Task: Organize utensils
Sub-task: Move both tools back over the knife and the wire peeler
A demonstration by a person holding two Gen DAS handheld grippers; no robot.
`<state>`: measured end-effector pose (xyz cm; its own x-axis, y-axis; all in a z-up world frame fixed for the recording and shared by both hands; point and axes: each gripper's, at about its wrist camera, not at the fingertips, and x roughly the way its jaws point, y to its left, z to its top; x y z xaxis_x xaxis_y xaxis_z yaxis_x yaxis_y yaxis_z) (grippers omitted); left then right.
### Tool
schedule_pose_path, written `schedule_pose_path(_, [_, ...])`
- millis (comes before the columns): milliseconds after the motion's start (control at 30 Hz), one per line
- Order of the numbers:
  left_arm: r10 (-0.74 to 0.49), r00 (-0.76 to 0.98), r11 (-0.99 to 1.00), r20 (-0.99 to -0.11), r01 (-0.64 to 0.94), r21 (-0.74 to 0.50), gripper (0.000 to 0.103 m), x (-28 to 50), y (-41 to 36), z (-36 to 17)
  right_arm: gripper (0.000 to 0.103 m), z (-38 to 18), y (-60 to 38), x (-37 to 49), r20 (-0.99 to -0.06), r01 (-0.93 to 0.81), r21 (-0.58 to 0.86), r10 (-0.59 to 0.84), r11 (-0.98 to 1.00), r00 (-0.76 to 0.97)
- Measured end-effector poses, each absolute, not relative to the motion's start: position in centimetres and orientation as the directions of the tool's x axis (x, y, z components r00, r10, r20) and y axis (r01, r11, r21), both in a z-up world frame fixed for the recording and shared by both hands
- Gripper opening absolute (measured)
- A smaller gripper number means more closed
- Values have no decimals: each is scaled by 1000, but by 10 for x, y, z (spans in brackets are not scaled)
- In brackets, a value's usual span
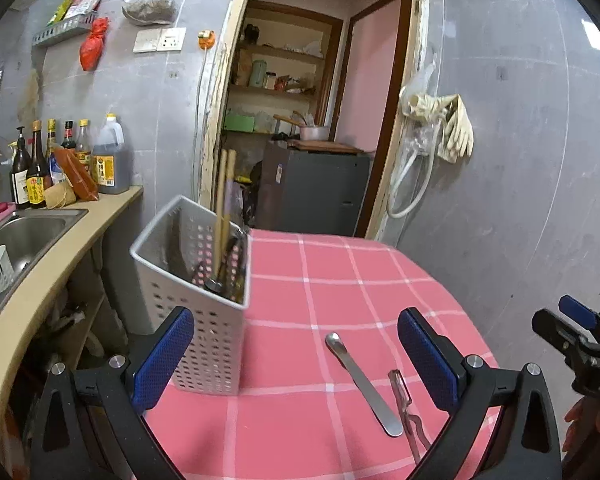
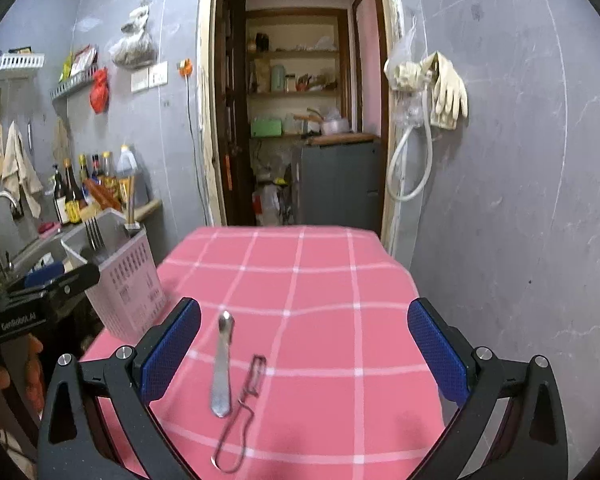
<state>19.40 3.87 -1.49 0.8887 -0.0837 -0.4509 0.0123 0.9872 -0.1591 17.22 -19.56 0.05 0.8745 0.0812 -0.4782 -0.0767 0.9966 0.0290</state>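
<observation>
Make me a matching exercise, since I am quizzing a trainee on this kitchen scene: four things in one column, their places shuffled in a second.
Things:
1. metal spoon
2. wire peeler
3. chopsticks
4. rubber gloves

Places:
A. hanging on the grey wall beside the doorway
B. standing upright in the white perforated basket
C. lying on the pink checked tablecloth, on the basket's side of its neighbour
D. lying on the tablecloth, on the far side of its neighbour from the basket

Pairs: 1-C, 2-D, 3-B, 4-A
</observation>
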Motion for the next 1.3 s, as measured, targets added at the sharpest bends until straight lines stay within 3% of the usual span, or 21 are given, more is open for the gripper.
schedule_pose_path(400, [-160, 753, 979, -638, 38, -201, 102, 236, 9, -70, 102, -77, -191, 205, -685, -169, 24, 139, 985, 715])
schedule_pose_path(733, [-222, 671, 963, -708, 39, -265, 102, 282, 2, -102, 102, -114, -175, 217, -757, -226, 43, 179, 973, 629])
schedule_pose_path(800, [-229, 651, 963, -724, 43, -267, 100, 289, 1, -108, 101, -117, -173, 218, -768, -231, 33, 172, 972, 616])
schedule_pose_path(1100, [-263, 559, 959, -787, 63, -276, 74, 314, -13, -130, 101, -128, -162, 225, -810, -244, -13, 133, 970, 571])
schedule_pose_path(1300, [-234, 533, 970, -813, 75, -230, 73, 325, -29, -137, 101, -127, -175, 230, -816, -197, -34, 86, 980, 572])
